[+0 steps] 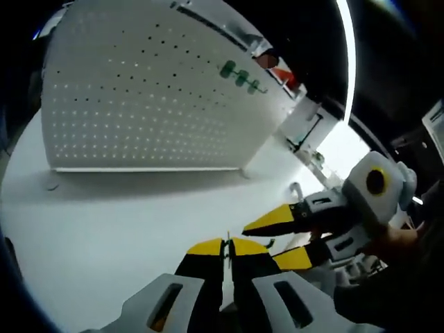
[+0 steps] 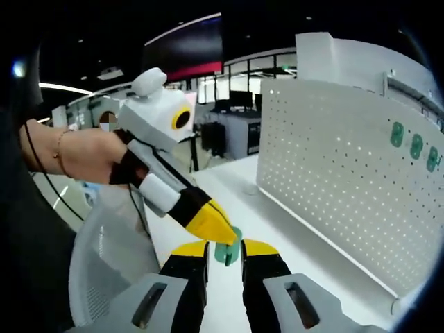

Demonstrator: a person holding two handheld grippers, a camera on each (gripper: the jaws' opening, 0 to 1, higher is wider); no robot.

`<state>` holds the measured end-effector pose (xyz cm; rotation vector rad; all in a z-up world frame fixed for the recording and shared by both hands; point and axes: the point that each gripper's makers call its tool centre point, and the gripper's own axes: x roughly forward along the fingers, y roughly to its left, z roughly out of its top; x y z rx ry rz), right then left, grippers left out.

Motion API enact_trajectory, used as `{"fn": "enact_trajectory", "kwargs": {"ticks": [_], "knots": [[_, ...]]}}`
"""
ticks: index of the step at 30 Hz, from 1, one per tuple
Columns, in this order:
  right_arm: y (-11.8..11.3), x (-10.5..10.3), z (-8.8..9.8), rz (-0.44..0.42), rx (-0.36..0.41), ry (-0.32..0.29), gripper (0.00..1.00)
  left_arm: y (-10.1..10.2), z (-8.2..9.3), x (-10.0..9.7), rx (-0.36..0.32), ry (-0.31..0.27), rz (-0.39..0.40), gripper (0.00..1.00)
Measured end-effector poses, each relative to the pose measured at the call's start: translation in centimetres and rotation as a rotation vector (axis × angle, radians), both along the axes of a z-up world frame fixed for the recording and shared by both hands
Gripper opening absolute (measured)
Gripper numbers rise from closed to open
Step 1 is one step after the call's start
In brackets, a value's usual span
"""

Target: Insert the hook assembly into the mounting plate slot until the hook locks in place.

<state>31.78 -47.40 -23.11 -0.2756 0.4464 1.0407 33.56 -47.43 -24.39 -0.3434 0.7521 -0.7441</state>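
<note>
— Where was the hook?

— The green hook point(image 2: 227, 251) sat between the yellow tips of the right hand-held gripper point(image 2: 225, 251), pinched there above the white counter point(image 2: 277, 236). The left hand-held gripper point(image 2: 223, 236) came in from the left of the right gripper view, its yellow tips touching or just beside the hook's top; a hand point(image 2: 83, 156) with a thin bracelet held it.

— And the left hand-held gripper's own jaws?

— In the left gripper view they stood nearly together point(image 1: 227, 248), with only a thin sliver of something between the tips; what it was could not be told. The right hand-held gripper point(image 1: 277, 239) reached in from the right, its jaws narrow, just beside them.

— The board?

— A white pegboard point(image 1: 146, 97) stood upright on the counter point(image 1: 104, 222), well apart from both tools. Three green hooks point(image 1: 241, 76) were already mounted in a row near its upper edge, also seen in the right gripper view point(image 2: 415, 146). A grey chair point(image 2: 104, 270) stood beside the counter, office desks behind.
</note>
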Motion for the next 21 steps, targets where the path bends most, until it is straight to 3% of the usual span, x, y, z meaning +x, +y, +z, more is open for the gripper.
{"fn": "enact_trajectory", "kwargs": {"ticks": [21], "knots": [[-0.2, 0.5, 0.7, -0.014, -0.004, -0.04, 0.08, -0.5, 1.3, 0.3, -0.025, -0.028, 0.02, 0.02]]}}
